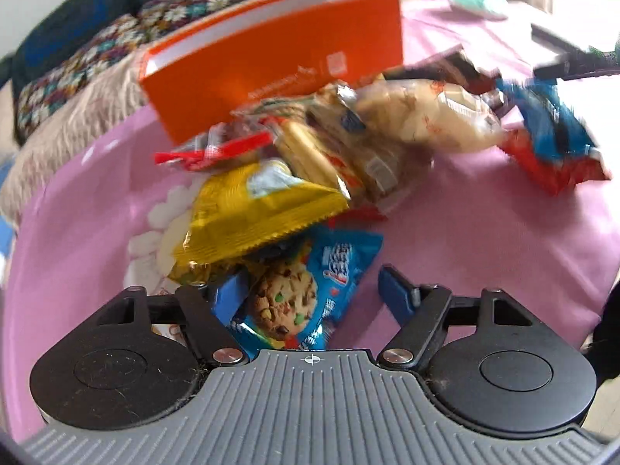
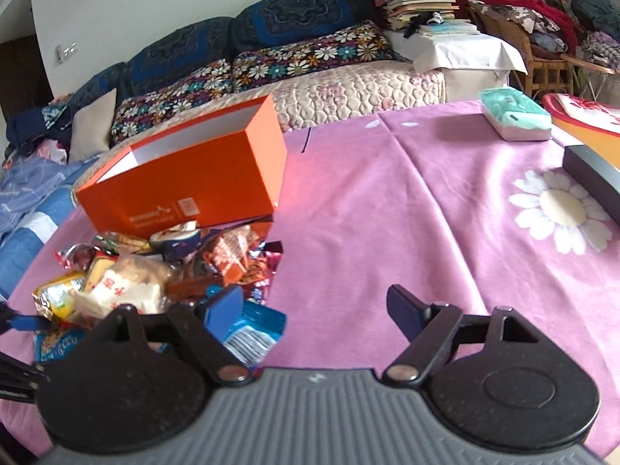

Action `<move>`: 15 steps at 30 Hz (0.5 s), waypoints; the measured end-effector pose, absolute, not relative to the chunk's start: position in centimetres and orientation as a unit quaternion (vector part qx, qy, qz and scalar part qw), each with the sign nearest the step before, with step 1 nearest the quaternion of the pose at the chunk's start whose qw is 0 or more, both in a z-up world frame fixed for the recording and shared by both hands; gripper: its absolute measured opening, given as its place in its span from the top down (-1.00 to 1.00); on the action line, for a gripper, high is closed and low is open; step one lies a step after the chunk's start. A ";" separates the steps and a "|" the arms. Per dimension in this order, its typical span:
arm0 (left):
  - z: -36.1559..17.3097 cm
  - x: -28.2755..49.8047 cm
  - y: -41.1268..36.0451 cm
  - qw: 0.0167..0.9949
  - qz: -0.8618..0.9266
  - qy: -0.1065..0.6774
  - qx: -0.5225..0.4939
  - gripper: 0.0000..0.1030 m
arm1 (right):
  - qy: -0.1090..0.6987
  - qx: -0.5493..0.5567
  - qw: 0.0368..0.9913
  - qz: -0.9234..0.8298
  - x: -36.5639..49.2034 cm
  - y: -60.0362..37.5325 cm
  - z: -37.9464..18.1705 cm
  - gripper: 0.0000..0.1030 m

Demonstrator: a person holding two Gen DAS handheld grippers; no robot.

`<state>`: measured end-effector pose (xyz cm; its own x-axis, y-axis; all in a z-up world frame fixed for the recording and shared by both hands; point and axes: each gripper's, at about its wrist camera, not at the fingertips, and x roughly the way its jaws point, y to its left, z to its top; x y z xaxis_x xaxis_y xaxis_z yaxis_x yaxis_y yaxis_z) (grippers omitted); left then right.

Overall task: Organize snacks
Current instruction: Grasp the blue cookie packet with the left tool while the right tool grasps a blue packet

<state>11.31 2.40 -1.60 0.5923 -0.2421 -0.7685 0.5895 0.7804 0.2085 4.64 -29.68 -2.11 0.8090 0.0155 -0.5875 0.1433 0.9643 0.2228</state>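
Surface: pink cloth with daisy print covers the tabletop; a sofa with floral cushions stands at the far side.
Box: orange box, lid off and open upward, near the far left edge. Judged to be the receptacle, which is why its mouth is left clear.
Snacks: loose pile on the cloth, touching the near side of the box. None visible inside the box from these views; the task looks barely started.
Cookie pack: blue cookie pack lies at the near edge of the pile, part under a yellow pack.
Left claw: left claw pointed down at the pile, fingers apart on either side of the cookie pack. Left pad at the pack's edge; right pad clear of it. No grip yet.
Right claw: right claw fingers apart, nothing between them, held over bare cloth just right of the pile. Judged to be waiting clear of the left approach.
Other items: green tissue pack far right, well apart from the snacks.
Risk: the overlapping yellow pack may drag along when the cookie pack lifts.
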 end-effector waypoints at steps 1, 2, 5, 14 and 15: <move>-1.5 11.4 2.4 0.861 -0.243 0.385 0.226 0.19 | 0.307 0.129 0.942 -0.036 4.5 -29.9 -2.2 -0.58; -1.3 11.3 2.4 0.860 -0.240 0.391 0.222 0.26 | 0.308 0.131 0.941 -0.039 4.2 -30.1 -2.3 -0.58; -0.6 9.5 2.9 0.868 -0.235 0.396 0.183 0.45 | 0.313 0.136 0.939 -0.036 3.9 -30.4 -2.4 -0.58; -0.9 6.5 1.8 0.900 -0.175 0.388 0.091 0.26 | 0.322 0.119 0.939 0.031 3.9 -26.8 -2.4 -0.58; -0.9 6.4 1.4 0.901 -0.176 0.385 0.095 0.26 | 0.318 0.115 0.940 0.038 3.9 -26.4 -2.2 -0.58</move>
